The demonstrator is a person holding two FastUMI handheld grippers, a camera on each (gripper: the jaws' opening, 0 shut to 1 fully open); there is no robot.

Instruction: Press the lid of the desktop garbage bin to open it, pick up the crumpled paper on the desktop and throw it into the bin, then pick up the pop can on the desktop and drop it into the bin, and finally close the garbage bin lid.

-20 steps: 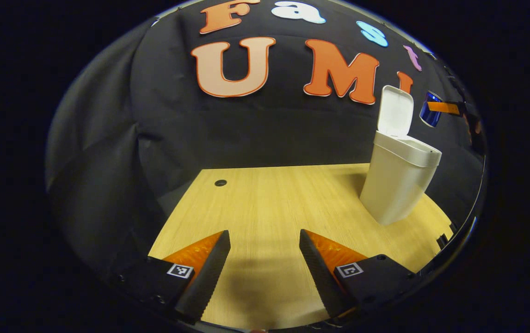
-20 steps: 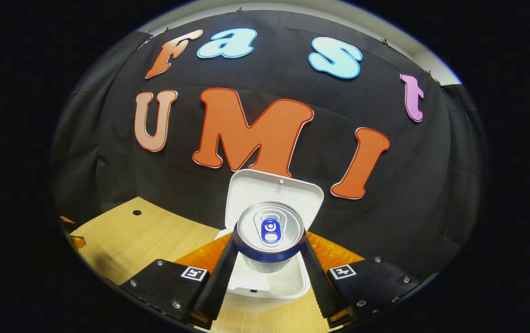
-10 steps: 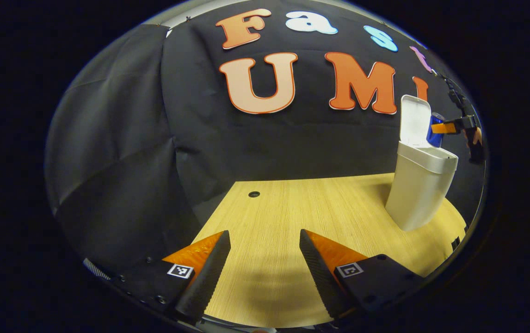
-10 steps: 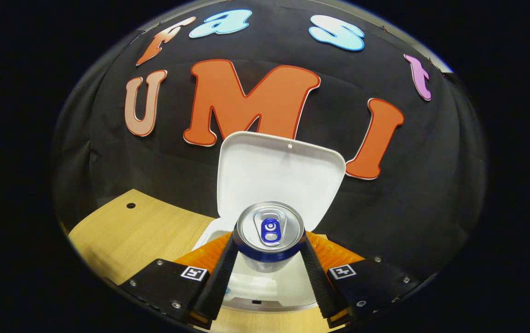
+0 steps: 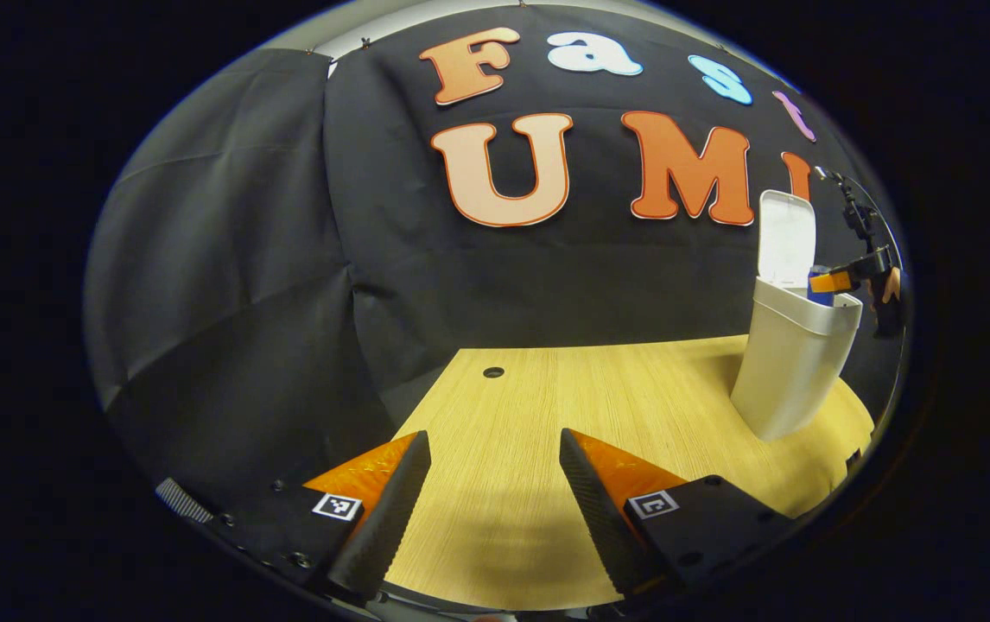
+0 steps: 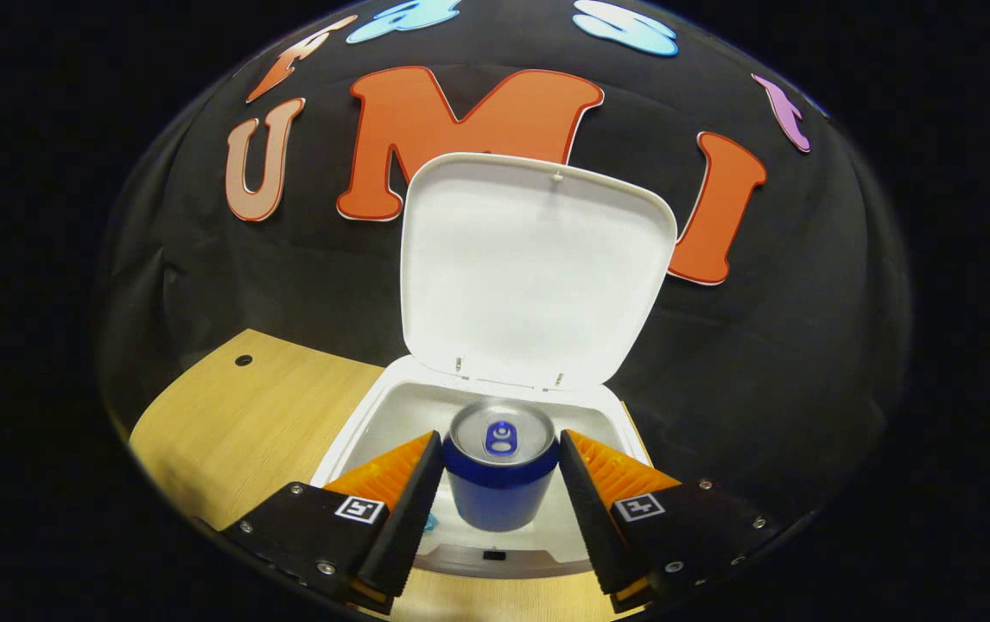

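The right gripper [image 6: 501, 479] holds the can [image 6: 500, 475] over the open bin [image 6: 348, 436]; the left gripper [image 5: 495, 510] hangs half open, empty, above the desk [image 5: 547, 397].

No readable words, brands or numbers appear on the things here. The only signs are small black-and-white square code markers [image 6: 360, 509], one on each finger mount of both grippers; they carry patterns, not text. The pop can [image 6: 500, 475] shows a plain side, no legible label.
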